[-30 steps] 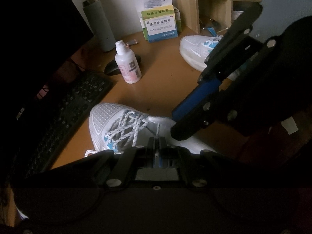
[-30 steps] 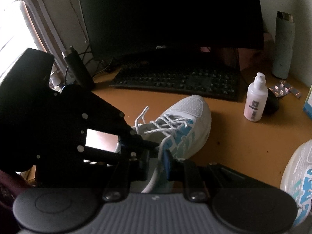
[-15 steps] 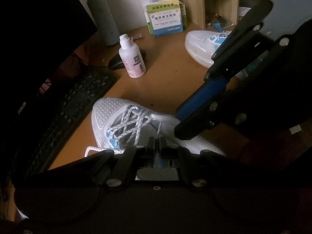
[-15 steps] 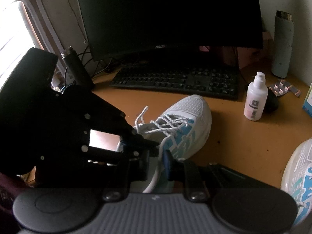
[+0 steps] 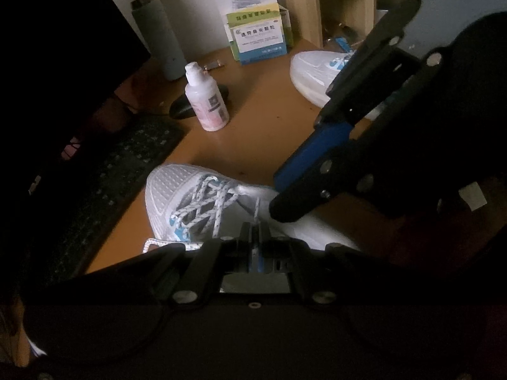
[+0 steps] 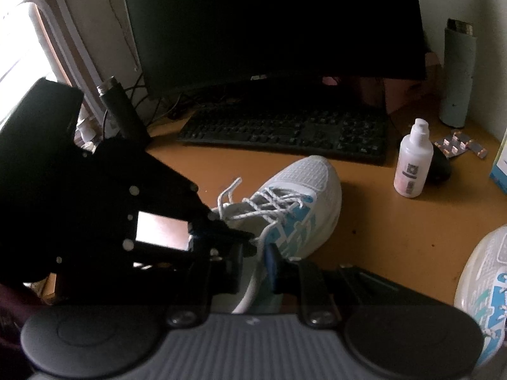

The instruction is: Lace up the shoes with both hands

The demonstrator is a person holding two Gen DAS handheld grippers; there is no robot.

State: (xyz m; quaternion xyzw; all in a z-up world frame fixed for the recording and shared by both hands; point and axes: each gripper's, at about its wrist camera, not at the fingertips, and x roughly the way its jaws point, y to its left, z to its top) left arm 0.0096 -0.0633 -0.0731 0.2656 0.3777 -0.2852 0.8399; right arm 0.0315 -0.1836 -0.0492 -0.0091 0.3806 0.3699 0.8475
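Observation:
A white shoe (image 5: 171, 190) with blue side marks lies on the wooden desk (image 5: 269, 133), toe toward the keyboard. Its speckled laces (image 5: 206, 202) are crossed over the tongue. My left gripper (image 5: 255, 237) is shut on a lace end that runs up from its tips. In the right wrist view that gripper (image 6: 247, 237) reaches in from the left, beside the loose lace loops (image 6: 228, 196). My right gripper (image 6: 255, 258) stands at the shoe (image 6: 304, 177) opening, its jaws a narrow gap apart around the white rim. In the left wrist view it (image 5: 279, 196) slants in from the right.
A second white shoe (image 5: 310, 72) sits at the right of the desk. A white spray bottle (image 6: 412, 171), a dark mouse (image 5: 180, 107), a keyboard (image 6: 285, 133), a monitor (image 6: 269, 25), a grey flask (image 6: 458, 79) and medicine boxes (image 5: 256, 38) stand behind.

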